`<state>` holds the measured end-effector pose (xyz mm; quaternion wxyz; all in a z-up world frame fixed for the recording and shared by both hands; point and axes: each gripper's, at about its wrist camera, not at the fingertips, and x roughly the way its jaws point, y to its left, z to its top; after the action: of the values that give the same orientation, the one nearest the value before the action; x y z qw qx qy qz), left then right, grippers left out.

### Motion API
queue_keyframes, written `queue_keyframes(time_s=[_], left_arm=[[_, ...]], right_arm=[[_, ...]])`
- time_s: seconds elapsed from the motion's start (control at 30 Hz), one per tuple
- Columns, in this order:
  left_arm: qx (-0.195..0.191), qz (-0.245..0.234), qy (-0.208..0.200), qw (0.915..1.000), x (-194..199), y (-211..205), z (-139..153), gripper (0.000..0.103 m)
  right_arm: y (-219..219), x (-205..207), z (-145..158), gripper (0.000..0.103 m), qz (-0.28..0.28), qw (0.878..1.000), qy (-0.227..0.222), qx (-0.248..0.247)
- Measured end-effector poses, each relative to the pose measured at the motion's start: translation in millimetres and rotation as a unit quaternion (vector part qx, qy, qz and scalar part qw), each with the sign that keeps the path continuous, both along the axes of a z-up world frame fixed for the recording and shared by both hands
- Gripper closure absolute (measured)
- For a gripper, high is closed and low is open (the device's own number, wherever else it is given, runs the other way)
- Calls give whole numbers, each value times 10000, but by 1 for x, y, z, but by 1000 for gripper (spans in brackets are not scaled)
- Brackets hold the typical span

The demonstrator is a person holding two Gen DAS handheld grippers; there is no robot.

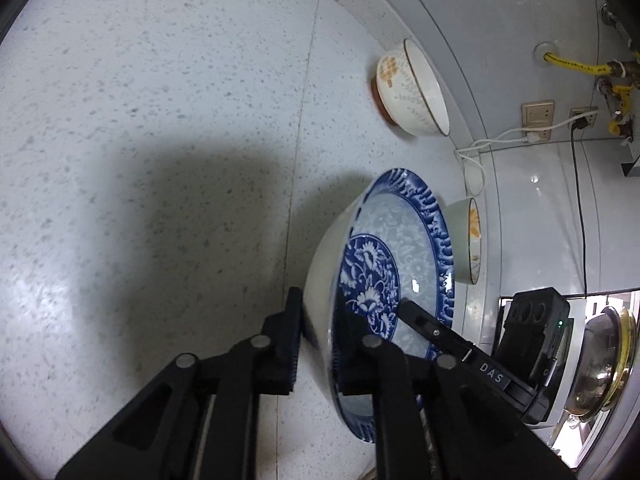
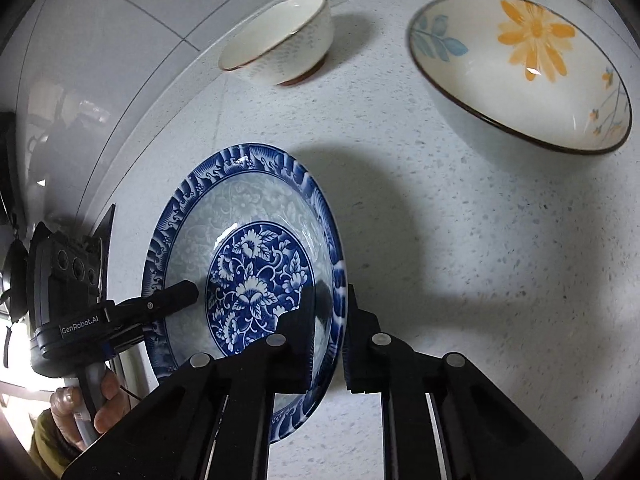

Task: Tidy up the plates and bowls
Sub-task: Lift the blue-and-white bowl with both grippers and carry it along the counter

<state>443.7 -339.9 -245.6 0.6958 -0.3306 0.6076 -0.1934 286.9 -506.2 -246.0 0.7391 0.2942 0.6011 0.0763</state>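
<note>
We are over a pale speckled stone counter (image 2: 480, 240) that runs up to a glossy grey wall (image 1: 520, 208) with power sockets (image 1: 538, 115) and a yellow hose (image 1: 576, 65). On the counter stands a blue-and-white floral bowl (image 2: 260, 276), empty, with a dark blue wave-pattern rim. Well apart from it near the wall sits a small cream bowl (image 2: 280, 40) with a brown foot, also empty. A wider shallow bowl with an orange flower (image 2: 524, 68) painted inside sits off to the other side, empty too.

We hold the blue-and-white bowl from both sides. Our left gripper (image 1: 316, 344) is clamped on its rim, one finger outside the white wall and one inside the basin. Our right gripper (image 2: 330, 340) is pinched on the opposite rim in the same way, one finger in, one out. In the right wrist view a hand (image 2: 94, 404) grasps the left gripper's handle. A steel pot (image 1: 600, 360) shows at the edge of the left view.
</note>
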Motion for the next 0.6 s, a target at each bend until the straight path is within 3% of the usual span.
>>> queue_keyframes(time_s=[0.23,0.6], left_arm=[[67,399,-305,9987,-17,47,38,91],[390,738,-253,9962,-44,119,46,91]], right_arm=[[45,20,33,92,272,9991,-340,14],[119,40,28,92,748,9963,-416,122]])
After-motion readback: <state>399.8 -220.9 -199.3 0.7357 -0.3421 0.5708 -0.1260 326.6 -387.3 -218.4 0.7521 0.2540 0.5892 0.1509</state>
